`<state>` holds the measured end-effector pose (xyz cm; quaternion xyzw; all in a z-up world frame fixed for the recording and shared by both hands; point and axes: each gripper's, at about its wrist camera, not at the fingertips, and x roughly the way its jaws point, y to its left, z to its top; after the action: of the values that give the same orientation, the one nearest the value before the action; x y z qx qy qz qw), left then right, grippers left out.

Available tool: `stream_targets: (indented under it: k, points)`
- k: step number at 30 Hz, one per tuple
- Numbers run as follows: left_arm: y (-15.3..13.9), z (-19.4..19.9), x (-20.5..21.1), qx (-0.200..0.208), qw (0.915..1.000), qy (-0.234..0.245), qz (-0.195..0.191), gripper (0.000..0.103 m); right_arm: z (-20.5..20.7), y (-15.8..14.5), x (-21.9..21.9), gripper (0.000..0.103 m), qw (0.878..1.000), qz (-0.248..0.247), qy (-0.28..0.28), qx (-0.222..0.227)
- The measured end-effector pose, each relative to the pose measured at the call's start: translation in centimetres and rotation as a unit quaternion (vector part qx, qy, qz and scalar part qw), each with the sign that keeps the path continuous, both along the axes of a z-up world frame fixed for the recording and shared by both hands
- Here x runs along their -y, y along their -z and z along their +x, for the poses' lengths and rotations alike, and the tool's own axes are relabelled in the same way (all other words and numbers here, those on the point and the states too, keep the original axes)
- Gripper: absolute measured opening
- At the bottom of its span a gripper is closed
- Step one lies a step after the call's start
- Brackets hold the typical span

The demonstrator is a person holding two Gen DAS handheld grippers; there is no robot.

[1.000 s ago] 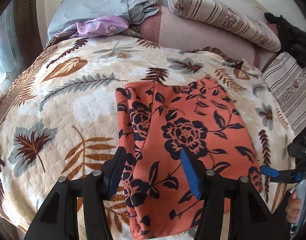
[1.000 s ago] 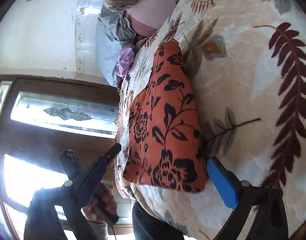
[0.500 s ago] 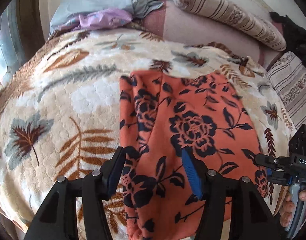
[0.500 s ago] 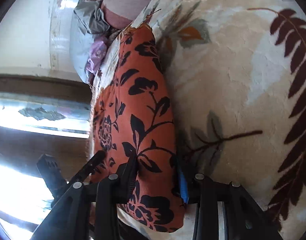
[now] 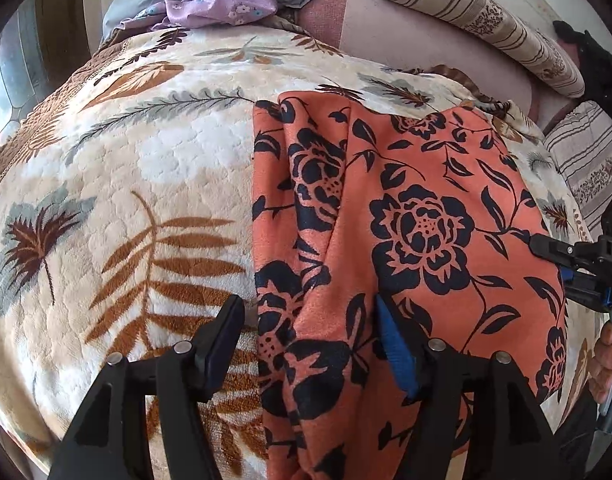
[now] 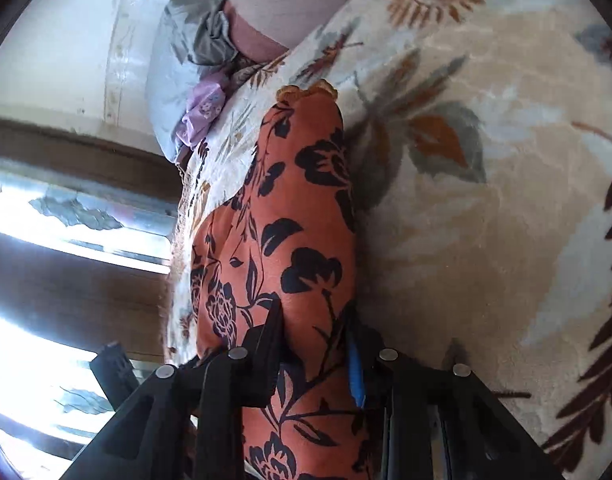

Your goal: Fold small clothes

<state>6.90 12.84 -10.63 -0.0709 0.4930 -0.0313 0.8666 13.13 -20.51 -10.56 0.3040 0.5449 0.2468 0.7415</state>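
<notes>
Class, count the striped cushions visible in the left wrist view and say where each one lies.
2. One long striped bolster lies across the head of the bed, upper right; a second striped cushion sits at the right edge below it. Others may be hidden.

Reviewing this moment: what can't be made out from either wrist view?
- Near hem of the orange floral garment: cut off by the left wrist view's bottom edge.
- Left hand-held gripper: fabric contact unclear.
- Right hand-held gripper: pinch hidden by bunched cloth.
- Garment type: folded, undeterminable.
- Window: overexposed.

Left tongs [image 5: 307, 330] spread wide, low and level — right tongs [image 6: 315, 330] pinched nearly closed.
</notes>
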Motion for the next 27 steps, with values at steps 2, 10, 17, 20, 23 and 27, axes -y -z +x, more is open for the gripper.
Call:
stream_targets:
  k: [2,10,17,20,23,27]
  points:
    - [0.0,0.2,-0.1,-0.006,0.9999,-0.004,-0.008,0.071,-0.1,2.0,1.0,0.027,0.999,0.022,0.018,-0.033]
    - [-2.3,-0.2,0.5,0.009,0.9999,0.01,-0.003,0.068,1.3,-0.7,2.7,0.088,0.993,0.108,0.056,-0.007]
    - [0.1,-0.3,-0.1,-0.004,0.9996,0.002,-0.028,0.07,5.0,1.5,0.1,0.032,0.997,0.053,0.022,-0.043]
    - [0.2,-0.3,0.0,0.0,0.9997,0.009,-0.024,0.072,3.9,0.3,-0.2,0.029,1.0,0.005,0.023,-0.001]
    - [-0.6,-0.3,-0.2,-0.006,0.9997,0.004,-0.024,0.071,3.9,1.9,0.4,0.029,0.998,0.027,0.041,-0.026]
    - [-3.7,-1.3,-0.6,0.037,0.998,0.005,-0.05,0.07,3.9,0.5,0.8,0.064,0.998,0.05,0.04,-0.018]
